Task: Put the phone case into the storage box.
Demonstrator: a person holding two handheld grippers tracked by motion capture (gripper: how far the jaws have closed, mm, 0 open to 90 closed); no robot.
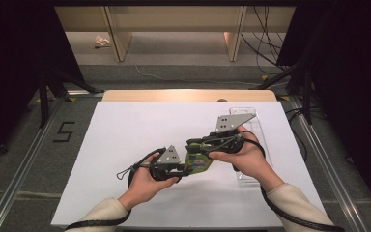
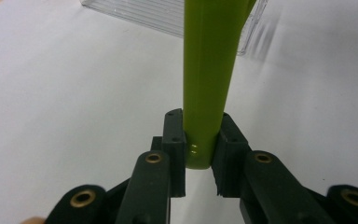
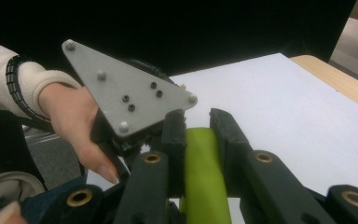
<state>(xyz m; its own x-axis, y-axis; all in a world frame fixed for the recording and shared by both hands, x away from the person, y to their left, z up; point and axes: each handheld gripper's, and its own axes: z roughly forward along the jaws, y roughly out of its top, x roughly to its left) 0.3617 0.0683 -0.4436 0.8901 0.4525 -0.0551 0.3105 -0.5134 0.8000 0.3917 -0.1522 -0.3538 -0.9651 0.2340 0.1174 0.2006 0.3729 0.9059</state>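
Note:
A bright green flat object [image 1: 199,161] with a coloured print on its face is held above the white sheet between both grippers. In the high view my left gripper [image 1: 187,167] grips its near end from the left, while my right gripper [image 1: 196,145] grips it from the far right. The left gripper view shows my left gripper [image 2: 200,126] shut on the green object [image 2: 209,70], which rises as a narrow edge between the pads. Through the right gripper view, my right gripper [image 3: 198,122] is shut on the green object [image 3: 204,177], and the other hand's grey plate [image 3: 126,95] is close by.
A clear plastic tray [image 1: 252,126] lies on the white sheet [image 1: 125,140] under the right hand, and it appears again as the clear plastic tray [image 2: 158,16]. The wooden table edge [image 1: 188,95] runs along the back. Cables trail from both wrists.

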